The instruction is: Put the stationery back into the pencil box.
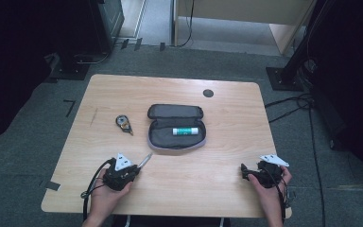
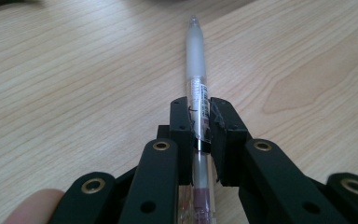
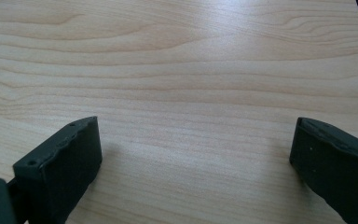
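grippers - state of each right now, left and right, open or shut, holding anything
Left gripper: shut on the pen, which sticks out ahead of the jaws over the table.
Right gripper: open, jaws wide apart, nothing between them.

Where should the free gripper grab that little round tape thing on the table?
Probably across the round body of the correction tape, coming straight down from above. It lies flat on the table, apart from the pencil case, and its narrow tip looks too thin to pinch. The right gripper is open and empty.
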{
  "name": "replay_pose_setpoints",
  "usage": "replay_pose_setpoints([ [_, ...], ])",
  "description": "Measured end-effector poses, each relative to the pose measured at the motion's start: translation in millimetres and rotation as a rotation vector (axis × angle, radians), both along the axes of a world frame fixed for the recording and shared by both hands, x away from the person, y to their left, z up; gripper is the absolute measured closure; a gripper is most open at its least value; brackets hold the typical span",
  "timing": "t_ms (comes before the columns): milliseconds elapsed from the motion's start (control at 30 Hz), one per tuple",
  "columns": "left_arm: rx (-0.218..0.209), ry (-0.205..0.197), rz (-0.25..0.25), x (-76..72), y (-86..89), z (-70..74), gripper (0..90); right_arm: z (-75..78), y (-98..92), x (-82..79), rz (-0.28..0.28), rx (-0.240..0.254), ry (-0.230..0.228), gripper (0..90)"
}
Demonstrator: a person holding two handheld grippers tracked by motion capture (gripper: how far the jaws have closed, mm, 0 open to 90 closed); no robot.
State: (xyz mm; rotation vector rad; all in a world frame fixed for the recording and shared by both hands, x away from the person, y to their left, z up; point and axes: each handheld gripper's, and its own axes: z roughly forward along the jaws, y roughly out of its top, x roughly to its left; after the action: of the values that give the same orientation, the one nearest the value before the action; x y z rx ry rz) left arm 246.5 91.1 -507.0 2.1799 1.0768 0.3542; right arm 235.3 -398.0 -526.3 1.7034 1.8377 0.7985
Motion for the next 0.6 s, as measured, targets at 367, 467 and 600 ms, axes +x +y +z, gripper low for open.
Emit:
replay_pose_setpoints([
  [367,-0.036,-0.042,-0.067,1.4,-10.3,16.3,81.2,0.0,0.0,0.0,0.0,0.0,0.0,1.8],
  [467,-0.049,-0.05,-0.079,4.6,-14.1,20.9,81.2,0.0,0.0,0.0,0.0,0.0,0.0,1.8],
  [600,-0.072,-0.053,-0.086,11.0,-16.3,25.5,81.2,0.0,0.0,0.0,0.0,0.0,0.0,1.8],
])
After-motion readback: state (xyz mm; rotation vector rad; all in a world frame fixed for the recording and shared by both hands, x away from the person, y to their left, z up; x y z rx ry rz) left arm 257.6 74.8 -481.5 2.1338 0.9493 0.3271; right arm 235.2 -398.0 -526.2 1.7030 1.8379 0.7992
